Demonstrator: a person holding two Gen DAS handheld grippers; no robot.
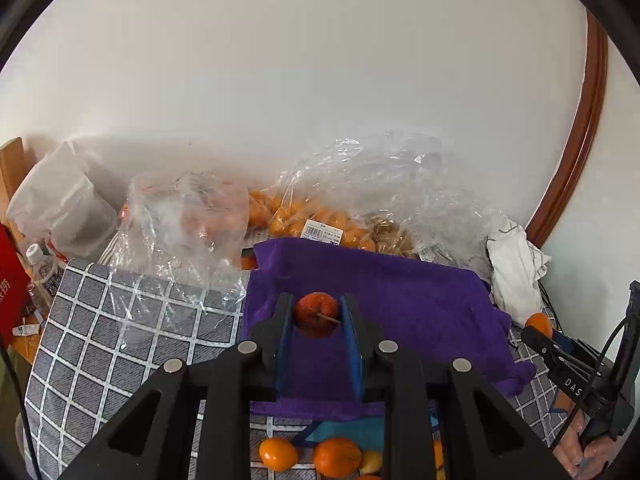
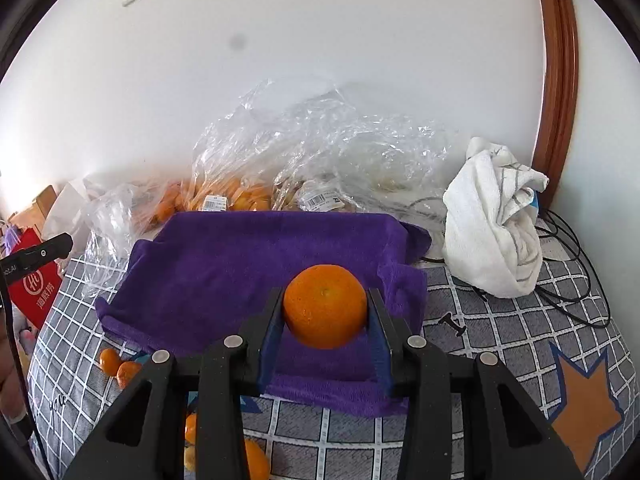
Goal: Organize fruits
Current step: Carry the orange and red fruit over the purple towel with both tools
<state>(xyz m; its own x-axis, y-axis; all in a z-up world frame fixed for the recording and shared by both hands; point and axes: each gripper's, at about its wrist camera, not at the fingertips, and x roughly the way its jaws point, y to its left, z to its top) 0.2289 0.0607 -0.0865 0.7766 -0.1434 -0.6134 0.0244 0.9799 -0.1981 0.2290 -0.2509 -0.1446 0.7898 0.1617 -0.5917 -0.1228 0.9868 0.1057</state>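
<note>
My left gripper (image 1: pixel 317 312) is shut on a small red fruit (image 1: pixel 314 310) with a thin stem, held above the purple towel (image 1: pixel 400 300). My right gripper (image 2: pixel 325 308) is shut on an orange (image 2: pixel 325 306), also lifted over the purple towel (image 2: pixel 240 264). In the left wrist view the right gripper (image 1: pixel 538 330) shows at the right edge with the orange (image 1: pixel 540 323) at its tip. Loose oranges (image 1: pixel 308 456) lie on the checked cloth just in front of the towel; they also show as loose oranges (image 2: pixel 118 366) in the right wrist view.
Clear plastic bags of small orange fruit (image 1: pixel 320 220) lie behind the towel along the white wall. A crumpled white cloth (image 2: pixel 492 220) and black cables (image 2: pixel 568 264) sit at the right. A red bag (image 2: pixel 36 292) and a water bottle (image 1: pixel 42 272) stand at the left.
</note>
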